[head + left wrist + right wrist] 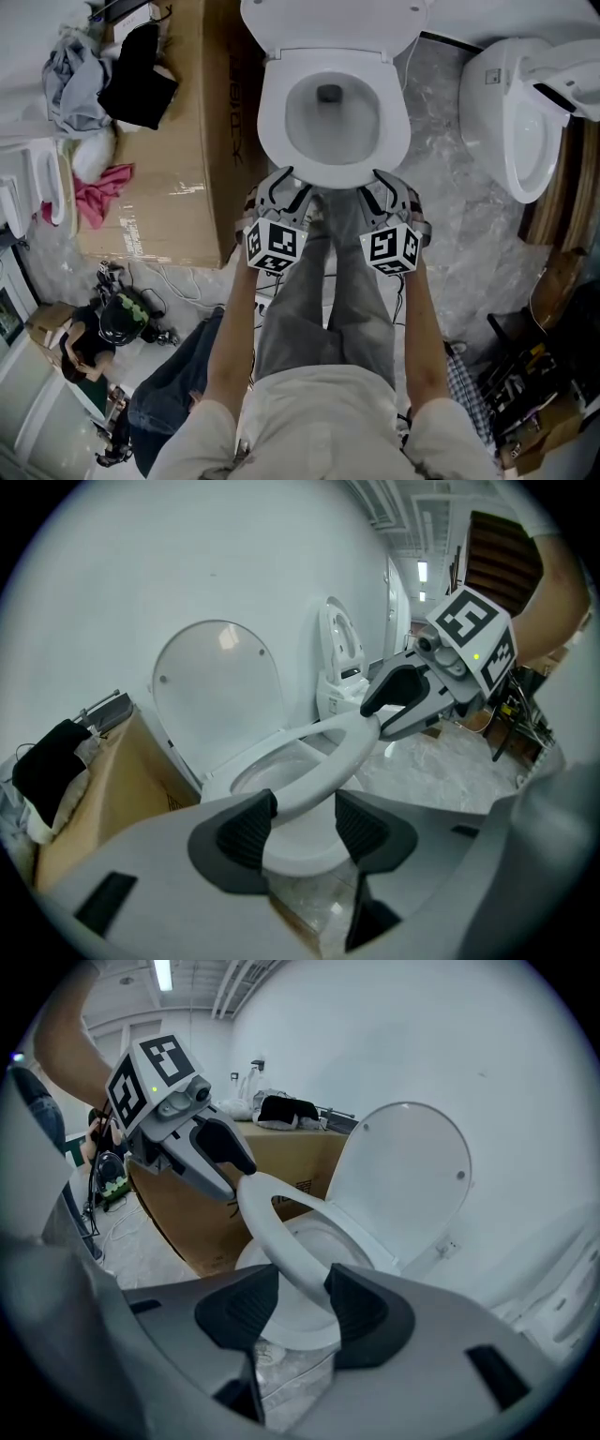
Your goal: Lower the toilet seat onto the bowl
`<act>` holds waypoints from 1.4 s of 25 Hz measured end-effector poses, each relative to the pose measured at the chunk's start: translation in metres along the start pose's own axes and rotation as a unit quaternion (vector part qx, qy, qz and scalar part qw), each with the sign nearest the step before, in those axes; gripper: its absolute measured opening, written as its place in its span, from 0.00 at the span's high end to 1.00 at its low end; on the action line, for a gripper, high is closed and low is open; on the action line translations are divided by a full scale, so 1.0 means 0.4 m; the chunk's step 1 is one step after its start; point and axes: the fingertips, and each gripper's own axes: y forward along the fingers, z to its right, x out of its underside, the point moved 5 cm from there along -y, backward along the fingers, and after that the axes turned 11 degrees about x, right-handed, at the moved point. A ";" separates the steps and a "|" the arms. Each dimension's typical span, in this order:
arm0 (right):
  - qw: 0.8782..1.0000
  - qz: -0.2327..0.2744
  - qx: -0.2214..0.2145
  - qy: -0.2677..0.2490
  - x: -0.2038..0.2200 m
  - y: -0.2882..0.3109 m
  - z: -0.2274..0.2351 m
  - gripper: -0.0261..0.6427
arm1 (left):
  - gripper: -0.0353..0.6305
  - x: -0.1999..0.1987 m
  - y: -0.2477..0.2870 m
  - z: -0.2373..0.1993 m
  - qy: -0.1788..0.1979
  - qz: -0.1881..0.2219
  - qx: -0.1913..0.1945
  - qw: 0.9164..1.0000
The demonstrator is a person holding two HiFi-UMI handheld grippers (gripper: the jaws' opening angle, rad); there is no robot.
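The white toilet seat (274, 141) hangs tilted over the bowl (300, 850), its front edge lifted clear of the bowl's rim. The lid (333, 23) stands upright behind it. My left gripper (286, 183) is at the seat's front left and my right gripper (389, 183) at its front right. In the left gripper view the seat rim (328, 761) runs between the spread jaws of the left gripper (305, 822), with a gap at one pad. In the right gripper view the rim (272, 1227) likewise passes loosely through the right gripper (300, 1307). Both grippers are open.
A large cardboard box (178, 141) with clothes (131, 66) on it stands against the toilet's left side. A second toilet (525, 122) is at the right. The person's legs stand in front of the bowl. Another person (94, 328) sits at lower left among cables.
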 end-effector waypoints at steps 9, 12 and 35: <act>1.000 -0.018 -0.012 -0.007 0.058 0.027 -0.049 0.67 | 0.60 0.063 0.036 0.026 0.005 -0.023 0.009 1.000; 1.000 -0.024 -0.017 -0.007 0.079 0.036 -0.064 0.66 | 0.60 0.084 0.050 0.035 0.008 -0.031 0.012 0.999; 0.997 -0.056 -0.023 -0.044 0.215 0.120 -0.168 0.64 | 0.59 0.221 0.155 0.077 0.026 -0.083 0.029 0.996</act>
